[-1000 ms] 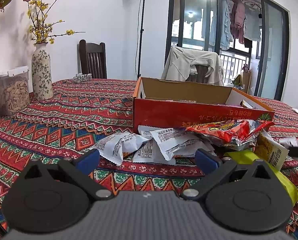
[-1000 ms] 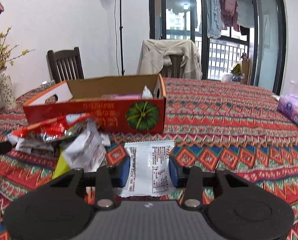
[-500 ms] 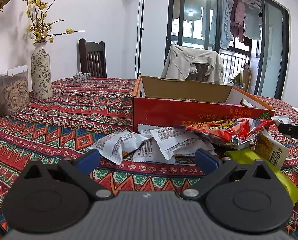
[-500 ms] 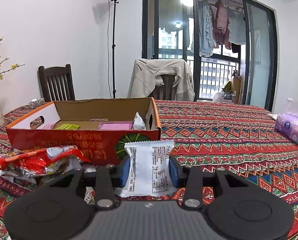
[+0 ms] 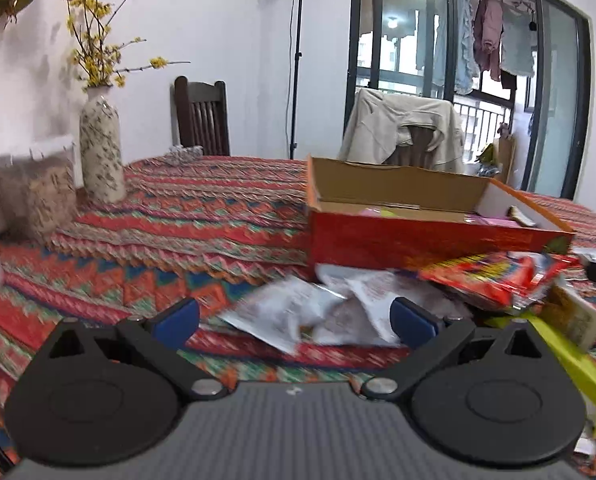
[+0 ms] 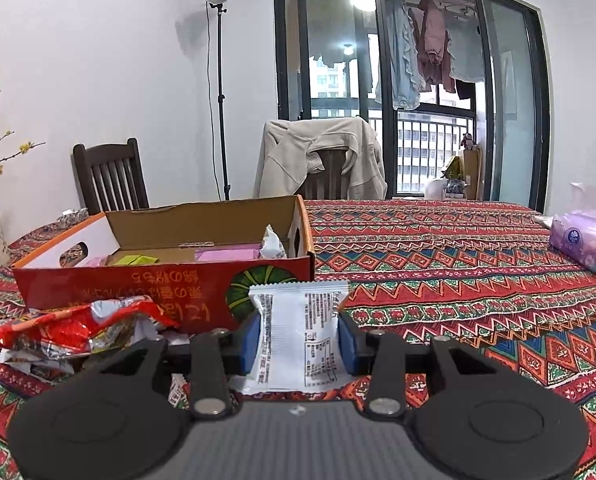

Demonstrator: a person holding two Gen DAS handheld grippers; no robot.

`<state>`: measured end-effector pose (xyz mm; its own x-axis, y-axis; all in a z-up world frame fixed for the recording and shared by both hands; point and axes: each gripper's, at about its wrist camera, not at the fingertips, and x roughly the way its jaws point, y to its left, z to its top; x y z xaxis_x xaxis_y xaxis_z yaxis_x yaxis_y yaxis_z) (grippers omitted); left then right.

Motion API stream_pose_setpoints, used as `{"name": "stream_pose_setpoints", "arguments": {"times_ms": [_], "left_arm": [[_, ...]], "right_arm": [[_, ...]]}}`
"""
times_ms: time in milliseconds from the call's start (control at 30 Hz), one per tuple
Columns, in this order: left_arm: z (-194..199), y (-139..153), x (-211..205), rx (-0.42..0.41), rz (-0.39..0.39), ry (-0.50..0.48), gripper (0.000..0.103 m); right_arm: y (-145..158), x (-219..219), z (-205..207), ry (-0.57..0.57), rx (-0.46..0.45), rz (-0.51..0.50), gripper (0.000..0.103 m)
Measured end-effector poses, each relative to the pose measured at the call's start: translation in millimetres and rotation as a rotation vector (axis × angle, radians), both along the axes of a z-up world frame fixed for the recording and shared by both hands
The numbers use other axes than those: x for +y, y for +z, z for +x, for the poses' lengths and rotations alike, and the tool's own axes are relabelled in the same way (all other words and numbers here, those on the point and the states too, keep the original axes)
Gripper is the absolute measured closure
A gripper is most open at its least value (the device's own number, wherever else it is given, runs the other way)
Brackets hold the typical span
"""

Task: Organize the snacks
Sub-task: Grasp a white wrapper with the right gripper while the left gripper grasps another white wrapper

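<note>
We see a table under a red patterned cloth [image 6: 438, 264], with an open red box [image 6: 170, 280] as the landmark at its middle. The right gripper [image 6: 300, 344] pinches a white packet [image 6: 298, 340] between its blue pads [image 6: 348, 344]; the packet stands upright, lifted just in front of the box's right front corner, level with the green pumpkin picture on its wall. Inside the box lie pink and yellow-green packs and one crumpled white wrapper near the right end. In front of the box, to the left, a red crinkled bag [image 6: 70, 332] rests on a heap of snacks. From the left wrist view, the left gripper [image 5: 294, 320] has its fingers spread wide with nothing between them, hovering over loose white packets [image 5: 298, 316] lying just in front of the box [image 5: 418, 240]; this view is blurred. A vase [image 5: 100, 148] of yellow flowers stands well left of the box, and a purple tissue pack [image 6: 582, 240] well right.
</note>
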<state>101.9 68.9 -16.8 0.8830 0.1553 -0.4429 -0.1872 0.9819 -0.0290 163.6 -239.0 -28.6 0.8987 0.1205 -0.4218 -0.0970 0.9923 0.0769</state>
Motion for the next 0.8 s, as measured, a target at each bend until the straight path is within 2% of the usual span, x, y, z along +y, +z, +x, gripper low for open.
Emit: {"name": "stream_pose_setpoints", "arguments": {"times_ms": [167, 267, 400, 533, 600, 667, 800], "left_arm": [[29.2, 2.8, 23.0, 0.086, 0.018, -0.017, 0.000], [50.3, -2.8, 28.6, 0.178, 0.011, -0.052, 0.000], [68.1, -12.5, 31.7, 0.222, -0.022, -0.048, 0.001], [82.3, -19.0, 39.5, 0.262, -0.090, -0.051, 0.020], [81.4, -18.8, 40.8, 0.249, -0.096, -0.058, 0.025], [77.4, -17.2, 40.9, 0.235, -0.113, -0.083, 0.052], [69.3, -16.0, 36.6, 0.217, -0.099, -0.088, 0.058]], "right_arm": [[0.0, -0.2, 0.2, -0.003, 0.000, 0.003, 0.063], [0.2, -0.5, 0.6, -0.005, 0.001, 0.005, 0.063], [0.4, -0.8, 1.5, -0.009, 0.003, 0.007, 0.063], [0.0, -0.7, 1.4, -0.009, 0.003, 0.008, 0.063], [0.0, -0.6, 1.5, -0.009, 0.004, 0.008, 0.063], [-0.4, -1.1, 1.8, -0.008, 0.005, 0.010, 0.063], [-0.8, -1.4, 2.2, -0.006, 0.006, 0.009, 0.063]]}}
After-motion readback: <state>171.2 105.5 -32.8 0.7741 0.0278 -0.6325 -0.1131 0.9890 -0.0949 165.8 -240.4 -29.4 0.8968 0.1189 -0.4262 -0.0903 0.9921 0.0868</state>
